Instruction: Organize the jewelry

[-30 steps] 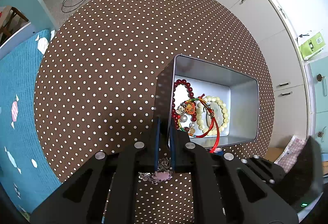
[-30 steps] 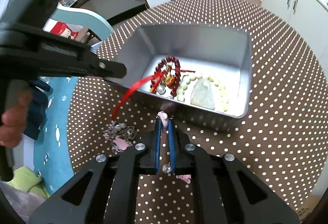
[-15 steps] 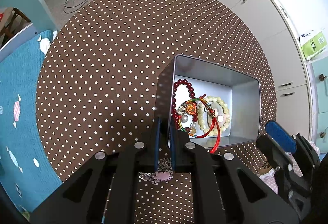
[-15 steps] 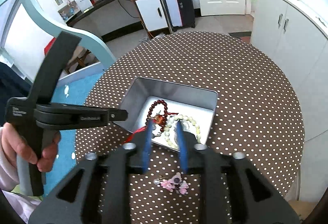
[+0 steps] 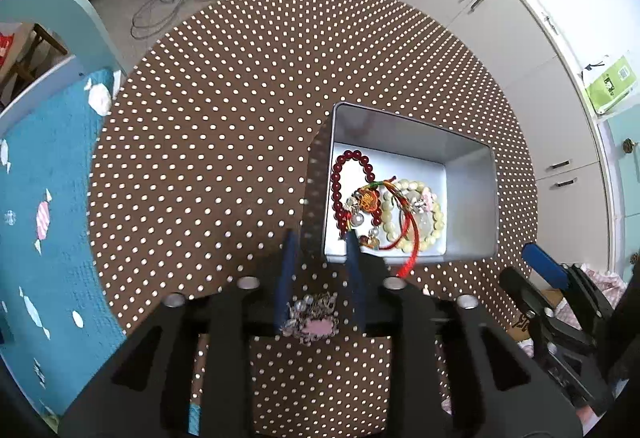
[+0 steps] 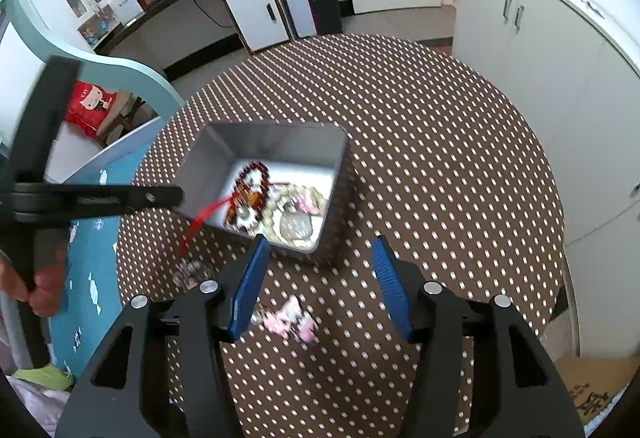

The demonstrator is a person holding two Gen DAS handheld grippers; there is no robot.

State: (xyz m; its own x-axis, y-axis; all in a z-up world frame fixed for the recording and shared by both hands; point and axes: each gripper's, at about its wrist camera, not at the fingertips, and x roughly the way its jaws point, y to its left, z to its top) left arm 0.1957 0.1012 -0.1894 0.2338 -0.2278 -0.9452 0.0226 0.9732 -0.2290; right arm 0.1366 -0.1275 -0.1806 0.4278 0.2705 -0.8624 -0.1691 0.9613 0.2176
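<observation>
both grippers were seen with their blue fingers spread and nothing between them: the left gripper (image 5: 320, 242) was held low over the dotted tablecloth (image 5: 224, 125), its fingers bracketing a pink-and-silver brooch-like piece (image 5: 314, 320) that lay on the cloth just outside the tin's near wall, a placement judged to suit a pinch on that piece. the right gripper (image 6: 320, 242) was held higher and released, above a pink beaded item (image 6: 290, 318) that also lay loose on the cloth; that view was blurred, so finer detail could not be told. the silver tin (image 5: 468, 193) was set near the table's edge, where both tools could reach it. in it were gathered a dark red bead bracelet (image 5: 340, 181), a pale cream bead bracelet (image 5: 436, 217) and a red cord charm (image 5: 366, 199), overlapping one another, while the cord's red tail (image 5: 408, 258) was draped over the near rim and hung outside. two pieces were thus judged left to be put into the tin, and the trailing cord was a likely snag.
</observation>
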